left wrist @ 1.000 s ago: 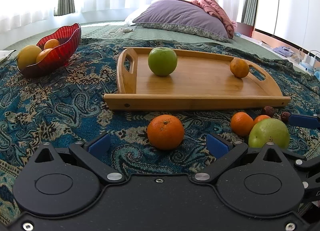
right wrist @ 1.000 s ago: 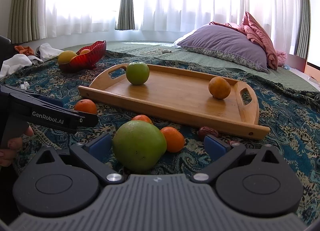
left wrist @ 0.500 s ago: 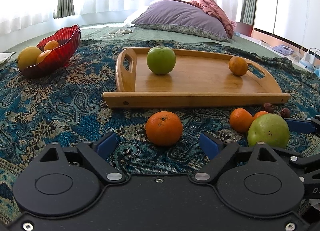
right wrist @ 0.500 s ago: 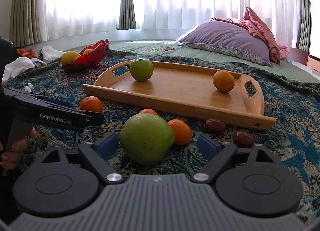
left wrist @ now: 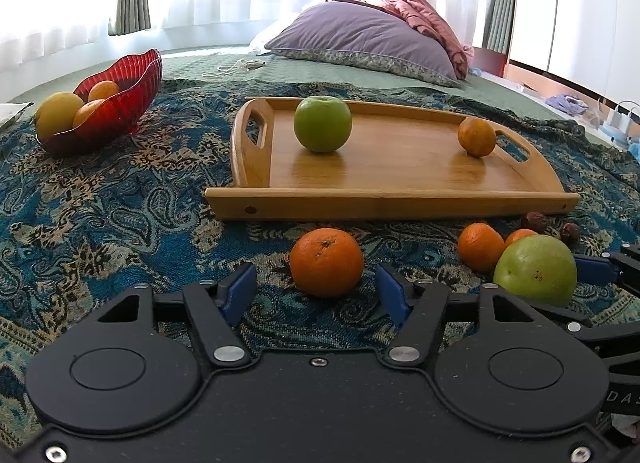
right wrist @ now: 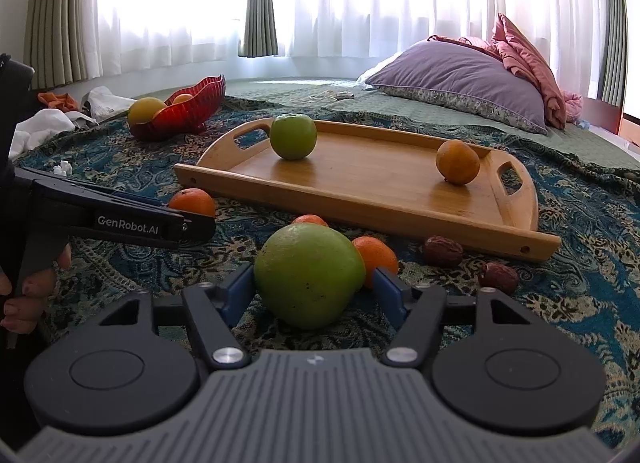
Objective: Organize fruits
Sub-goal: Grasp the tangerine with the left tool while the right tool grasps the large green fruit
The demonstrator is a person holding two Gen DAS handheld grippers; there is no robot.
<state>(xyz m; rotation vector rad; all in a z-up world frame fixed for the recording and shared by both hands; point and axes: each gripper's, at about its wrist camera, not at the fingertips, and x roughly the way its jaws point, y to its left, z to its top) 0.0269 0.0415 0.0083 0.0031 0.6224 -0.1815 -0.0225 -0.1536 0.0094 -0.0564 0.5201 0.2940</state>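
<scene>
Both grippers sit low over the patterned blanket (left wrist: 100, 223), angled down a bit toward the wooden tray (left wrist: 392, 199). Left gripper (left wrist: 316, 291) is closing, jaws about half wide, with the orange (left wrist: 326, 263) between the pads but gaps on both sides. Right gripper (right wrist: 314, 289) is closing on the big green fruit (right wrist: 308, 275); pads look right at its sides, can't tell if they press. Tray at 12 o'clock holds a green apple (right wrist: 293, 136) and a small orange (right wrist: 457, 162). Red bowl (left wrist: 120, 103) sits at 10 o'clock.
</scene>
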